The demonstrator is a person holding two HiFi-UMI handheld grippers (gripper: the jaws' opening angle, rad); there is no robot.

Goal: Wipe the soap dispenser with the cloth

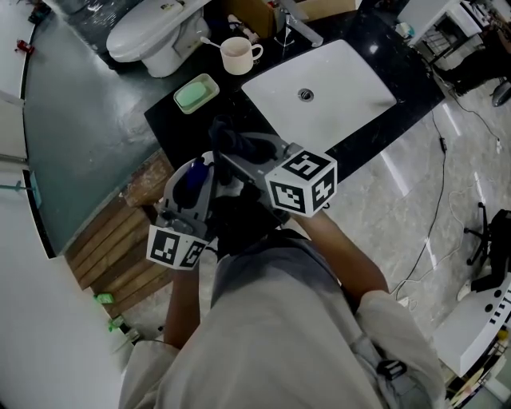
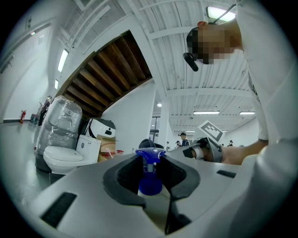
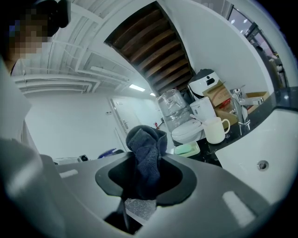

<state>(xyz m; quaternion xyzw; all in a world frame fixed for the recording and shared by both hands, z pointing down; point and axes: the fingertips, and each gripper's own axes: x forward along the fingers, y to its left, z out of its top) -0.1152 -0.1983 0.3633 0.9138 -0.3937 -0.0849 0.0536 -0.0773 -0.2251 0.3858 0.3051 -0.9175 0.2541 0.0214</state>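
Note:
My left gripper (image 1: 194,182) is shut on the soap dispenser (image 1: 190,180), a pale bottle with a blue pump top. In the left gripper view the blue pump (image 2: 149,171) stands upright between the jaws of the left gripper (image 2: 150,180). My right gripper (image 1: 238,153) is shut on a dark blue-grey cloth (image 1: 239,144), which bunches out past its tips just right of the dispenser. In the right gripper view the cloth (image 3: 146,160) hangs crumpled in the right gripper (image 3: 146,173). Both grippers are held close together in front of the person's chest, near the counter's front edge.
A black counter (image 1: 375,128) holds a white sink (image 1: 343,76), a faucet (image 1: 294,24), a cream mug (image 1: 237,54) and a green soap dish (image 1: 196,93). A white toilet (image 1: 152,33) stands behind to the left. Wooden slats (image 1: 112,248) lie on the floor at left.

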